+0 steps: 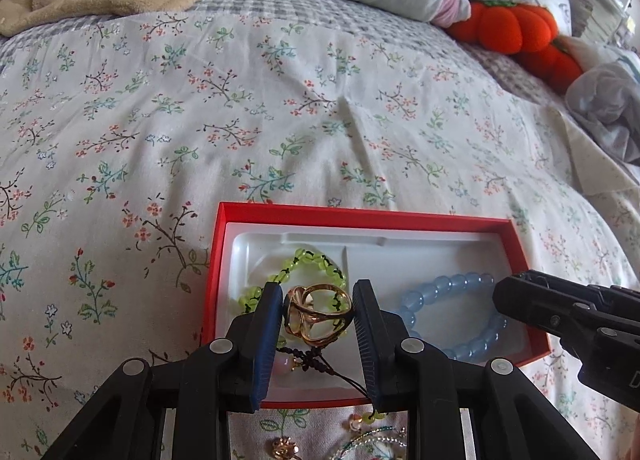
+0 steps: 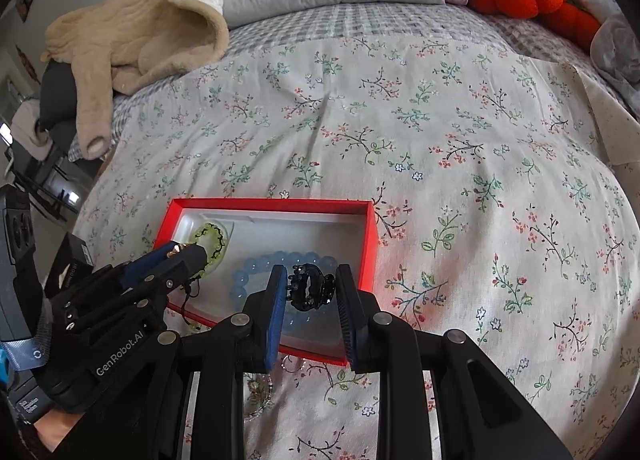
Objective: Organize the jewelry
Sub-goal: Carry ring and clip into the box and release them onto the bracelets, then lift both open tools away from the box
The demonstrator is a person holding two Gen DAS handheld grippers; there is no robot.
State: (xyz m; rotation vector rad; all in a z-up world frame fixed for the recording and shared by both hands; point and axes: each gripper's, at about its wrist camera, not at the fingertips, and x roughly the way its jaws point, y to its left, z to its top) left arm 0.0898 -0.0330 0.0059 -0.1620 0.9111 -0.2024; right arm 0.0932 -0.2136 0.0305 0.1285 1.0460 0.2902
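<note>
On bed w/ floral sheet (image 1: 280, 107): red box (image 1: 360, 213) w/ white molded insert. Left compartment holds yellow-green bead bracelet (image 1: 316, 260) on dark cord; right compartment holds pale-blue bead bracelet (image 1: 452, 292). Left tool (image 1: 318, 316) over box, pads pinching gold ring (image 1: 318, 314), wide openwork band, glossy. Right tool (image 2: 310, 292) over box's right part, pads pinching small black claw hair clip (image 2: 310, 288), teeth visible. More beaded pieces on sheet just in front of box, partly hidden. Writing: "GenRobot.AI" on left tool body, right-wrist view.
</note>
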